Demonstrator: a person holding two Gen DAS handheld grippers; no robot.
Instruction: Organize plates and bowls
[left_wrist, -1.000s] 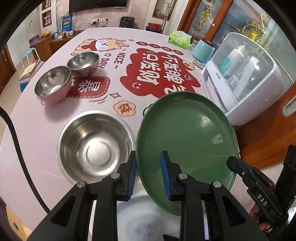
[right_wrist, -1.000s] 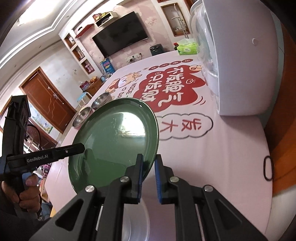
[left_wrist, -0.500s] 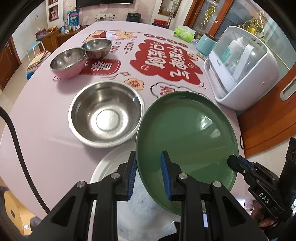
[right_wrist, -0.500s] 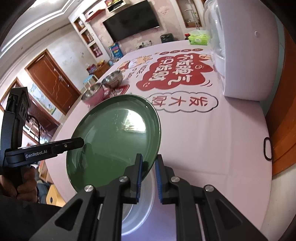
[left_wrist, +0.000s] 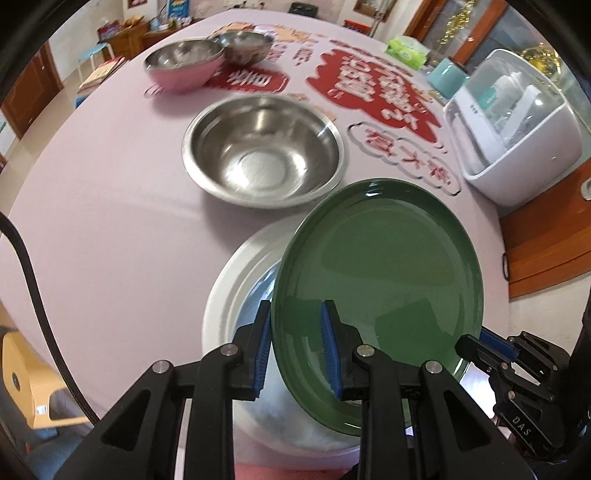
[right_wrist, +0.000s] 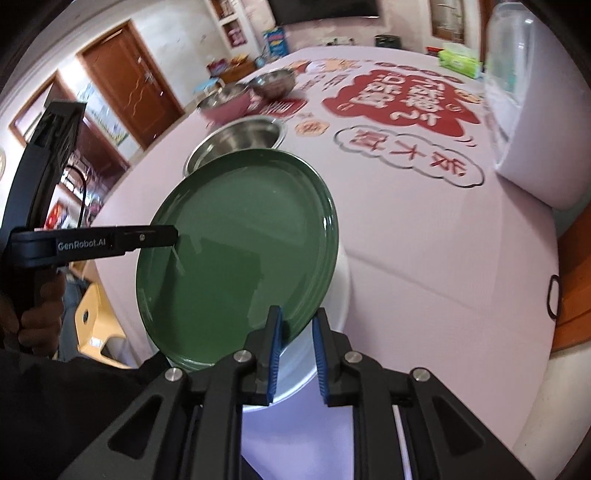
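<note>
A green plate (left_wrist: 380, 273) hangs tilted over a white plate (left_wrist: 229, 295) near the table's front edge. My left gripper (left_wrist: 295, 343) is shut on the green plate's near rim. My right gripper (right_wrist: 297, 350) has the opposite rim of the green plate (right_wrist: 236, 251) between its jaws; they are opening, and a sliver of gap shows beside the rim. Each gripper shows in the other's view: the left gripper (right_wrist: 147, 236) and the right gripper (left_wrist: 476, 343). Beyond the plates sits a large steel bowl (left_wrist: 262, 166). A pink bowl (left_wrist: 184, 62) and a small steel bowl (left_wrist: 243, 44) sit farther back.
A white dish box with a clear lid (left_wrist: 517, 136) stands at the table's right edge. A green tissue pack (left_wrist: 406, 50) lies at the far side. A yellow stool (left_wrist: 33, 387) is below the table's left edge. A hand (right_wrist: 37, 321) holds the left gripper's handle.
Both grippers have carried the green plate back toward the near edge and lower, so it now hangs over the white plate. The right jaws have widened a little.
</note>
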